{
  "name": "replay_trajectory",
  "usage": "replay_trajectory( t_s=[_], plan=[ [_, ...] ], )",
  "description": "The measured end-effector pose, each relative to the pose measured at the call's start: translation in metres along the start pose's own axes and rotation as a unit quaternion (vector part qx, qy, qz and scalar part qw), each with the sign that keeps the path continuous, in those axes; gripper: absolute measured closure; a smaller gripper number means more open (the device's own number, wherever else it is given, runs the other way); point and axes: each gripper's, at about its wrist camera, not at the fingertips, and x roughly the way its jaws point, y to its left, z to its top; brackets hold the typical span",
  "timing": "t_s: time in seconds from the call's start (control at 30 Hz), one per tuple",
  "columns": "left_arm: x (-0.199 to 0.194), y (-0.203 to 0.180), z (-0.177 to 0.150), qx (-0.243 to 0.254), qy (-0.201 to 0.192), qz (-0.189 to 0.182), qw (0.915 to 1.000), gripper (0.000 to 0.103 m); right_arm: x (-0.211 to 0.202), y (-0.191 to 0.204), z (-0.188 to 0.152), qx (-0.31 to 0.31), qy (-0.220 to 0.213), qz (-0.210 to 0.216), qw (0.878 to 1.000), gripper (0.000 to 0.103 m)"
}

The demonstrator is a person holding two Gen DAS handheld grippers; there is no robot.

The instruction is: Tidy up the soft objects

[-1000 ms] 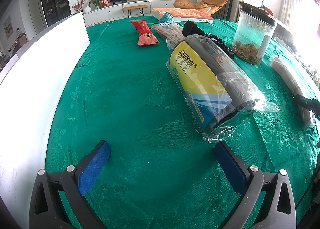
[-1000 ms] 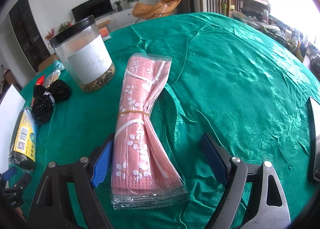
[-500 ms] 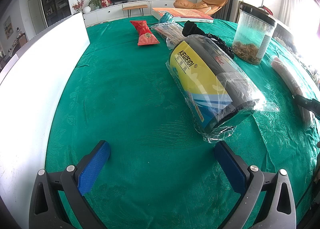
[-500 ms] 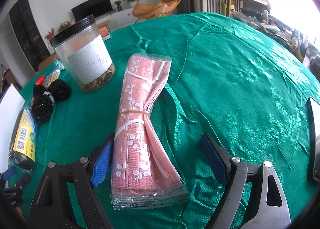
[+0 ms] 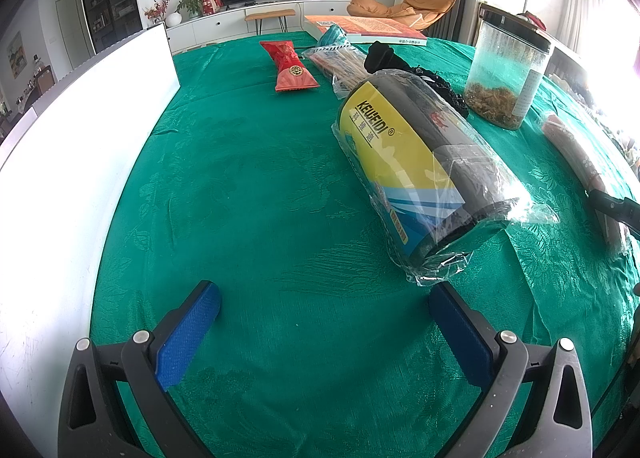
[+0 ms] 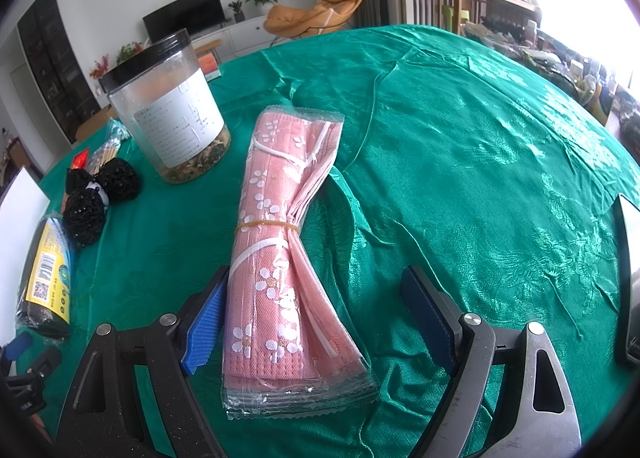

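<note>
1. Nothing shifted since a second ago: same framing in both wrist views, both grippers held where they were.
2. Green tablecloth [image 6: 460, 145], patterned and creased, spread under everything.
3. White board [image 5: 80, 145] standing along the left edge of the table.
4. Roll in clear wrap [image 5: 416, 161], yellow label and dark body, lying on its side; long axis running from near right to far left, loose plastic end just ahead of the left gripper's right finger.
5. Clear jar [image 6: 168, 113] with black lid, upright, dried contents at the bottom.
6. Pack of pink masks [image 6: 280, 250], white blossom print, in clear film, cinched by a rubber band at mid-length; flat on the cloth, long axis pointing away, near end splayed wide.
7. Right gripper [image 6: 316, 314] wide open, straddling the near half of the pack, left pad just beside it, nothing clamped.
8. Left gripper [image 5: 324, 318] wide open over bare cloth, empty.
9. Black mesh balls [image 6: 100, 197] left of the jar.
</note>
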Motion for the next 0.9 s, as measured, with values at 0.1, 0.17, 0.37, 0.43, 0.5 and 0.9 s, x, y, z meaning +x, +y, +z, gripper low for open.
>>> replay_trajectory(
  t_s=[0.1, 0.17, 0.37, 0.43, 0.5, 0.9],
  plan=[
    [0.0, 0.0, 0.0, 0.0, 0.0, 0.0, 1.0, 0.0, 0.0, 0.0, 0.0, 0.0, 0.0, 0.0, 1.0, 0.017],
    [0.0, 0.0, 0.0, 0.001, 0.0, -0.002, 1.0, 0.0, 0.0, 0.0, 0.0, 0.0, 0.0, 0.0, 1.0, 0.017],
    [-0.014, 0.01, 0.003, -0.003, 0.042, -0.072, 0.9965, 0.0, 0.0, 0.0, 0.0, 0.001, 0.0, 0.001, 1.0, 0.017],
    [-0.027, 0.021, 0.011, -0.043, 0.029, -0.115, 0.992, 0.0, 0.0, 0.0, 0.0, 0.0, 0.0, 0.0, 1.0, 0.017],
    [-0.033, 0.026, 0.022, -0.078, 0.02, -0.144, 0.9864, 0.0, 0.0, 0.0, 0.0, -0.001, 0.001, -0.002, 1.0, 0.017],
    [0.041, -0.029, 0.089, -0.077, 0.145, -0.092, 0.9822, 0.033, 0.025, 0.016, 0.045, -0.073, 0.113, 0.025, 0.991, 0.051]
  ],
)
